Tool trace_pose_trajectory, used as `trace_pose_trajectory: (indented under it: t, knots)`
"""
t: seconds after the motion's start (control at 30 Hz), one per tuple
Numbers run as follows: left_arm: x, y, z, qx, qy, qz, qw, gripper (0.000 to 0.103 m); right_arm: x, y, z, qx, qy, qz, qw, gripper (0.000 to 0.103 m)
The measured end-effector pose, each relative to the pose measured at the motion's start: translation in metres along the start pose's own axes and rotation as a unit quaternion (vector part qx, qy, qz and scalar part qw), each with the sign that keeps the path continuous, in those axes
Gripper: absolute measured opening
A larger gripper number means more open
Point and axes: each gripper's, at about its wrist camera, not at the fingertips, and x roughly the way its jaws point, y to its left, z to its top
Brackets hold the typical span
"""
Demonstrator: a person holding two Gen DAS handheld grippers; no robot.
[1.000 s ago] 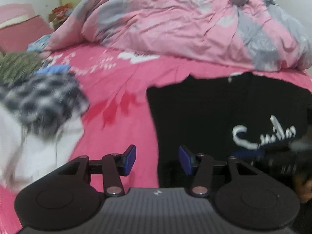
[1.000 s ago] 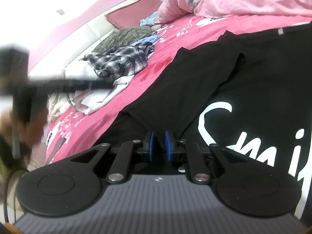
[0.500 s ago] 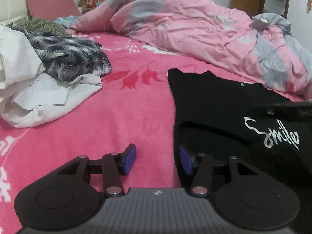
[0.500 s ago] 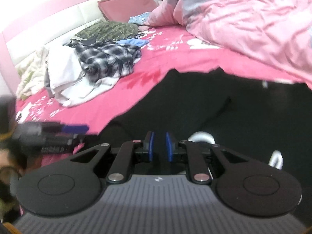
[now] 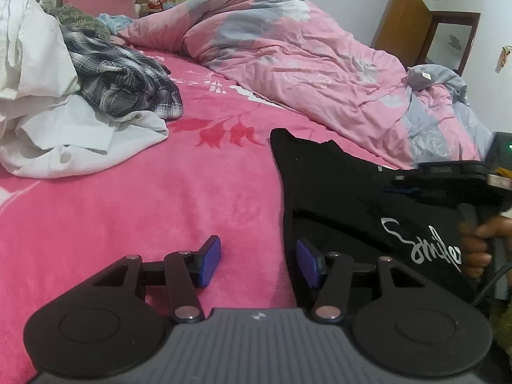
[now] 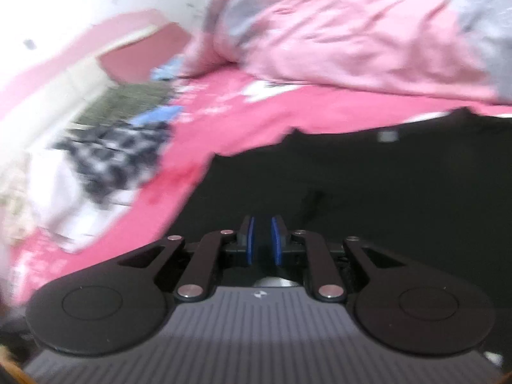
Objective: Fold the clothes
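A black T-shirt [image 5: 345,201] with white script lettering lies on the pink bed sheet [image 5: 160,204]; its left side is folded over onto the body. My left gripper [image 5: 257,260] is open and empty, low over the sheet at the shirt's left edge, its right pad at the fabric edge. My right gripper [image 6: 262,240] is nearly shut with a narrow gap and is over the black shirt [image 6: 368,198]; whether cloth sits between its pads cannot be told. It also shows in the left wrist view [image 5: 448,179] held by a hand above the shirt.
A pile of unfolded clothes lies at the left: a white garment [image 5: 64,128] and a plaid shirt [image 5: 121,80]. A crumpled pink and grey duvet [image 5: 288,64] fills the back of the bed. A wooden door [image 5: 403,22] stands at the far right.
The left gripper has come lower and closer to the shirt's left edge. The right gripper has swung fast over the shirt; its view is blurred. Both jaw openings look unchanged.
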Motion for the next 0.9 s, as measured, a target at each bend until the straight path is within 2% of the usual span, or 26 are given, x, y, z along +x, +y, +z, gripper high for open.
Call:
trace_pose_trajectory:
  t: [0.03,0.07,0.1,0.13,0.2,0.23,0.37,0.5,0.63,0.7,0.8,0.9]
  knots:
    - [0.0,0.0,0.0,0.0,0.0,0.0,1.0,0.054,0.008,0.002,0.001,0.005,0.005,0.019,1.0,0.012]
    - [0.0,0.0,-0.001,0.0,-0.001,0.0,1.0,0.054,0.018,-0.001,0.0,0.01,0.017,0.019,1.0,0.012]
    - [0.0,0.0,-0.001,0.0,-0.001,-0.001,1.0,0.054,0.028,-0.008,0.0,0.022,0.022,0.005,0.999,0.011]
    - [0.001,0.001,-0.001,0.0,-0.002,-0.002,1.0,0.055,0.035,-0.016,0.0,0.037,0.023,-0.009,0.999,0.003]
    - [0.001,0.001,-0.001,-0.001,-0.002,-0.005,1.0,0.057,0.021,-0.042,0.001,0.106,-0.029,-0.026,0.994,0.002]
    - [0.001,0.002,-0.001,-0.002,-0.002,-0.006,1.0,0.057,0.014,-0.054,0.002,0.139,-0.054,-0.034,0.988,0.008]
    - [0.001,-0.001,-0.001,0.005,-0.001,-0.003,1.0,0.058,-0.054,-0.081,-0.006,0.204,-0.12,-0.07,0.969,0.009]
    - [0.001,-0.002,-0.002,0.008,-0.001,-0.001,1.0,0.058,-0.154,-0.078,-0.039,0.232,-0.179,-0.035,0.956,0.012]
    - [0.001,-0.003,-0.003,0.012,-0.003,-0.002,0.9999,0.061,-0.262,-0.061,-0.087,0.238,-0.24,-0.03,0.941,0.021]
    - [-0.001,-0.005,-0.003,0.015,-0.005,-0.005,0.9999,0.066,-0.302,-0.048,-0.111,0.235,-0.255,-0.043,0.937,0.025]
    - [-0.003,-0.009,-0.002,0.023,-0.007,-0.005,0.9997,0.072,-0.35,-0.038,-0.14,0.225,-0.255,-0.076,0.937,0.027]
    - [-0.013,-0.021,0.002,0.041,-0.011,0.022,0.9989,0.075,-0.377,-0.028,-0.163,0.203,-0.246,-0.116,0.94,0.034]
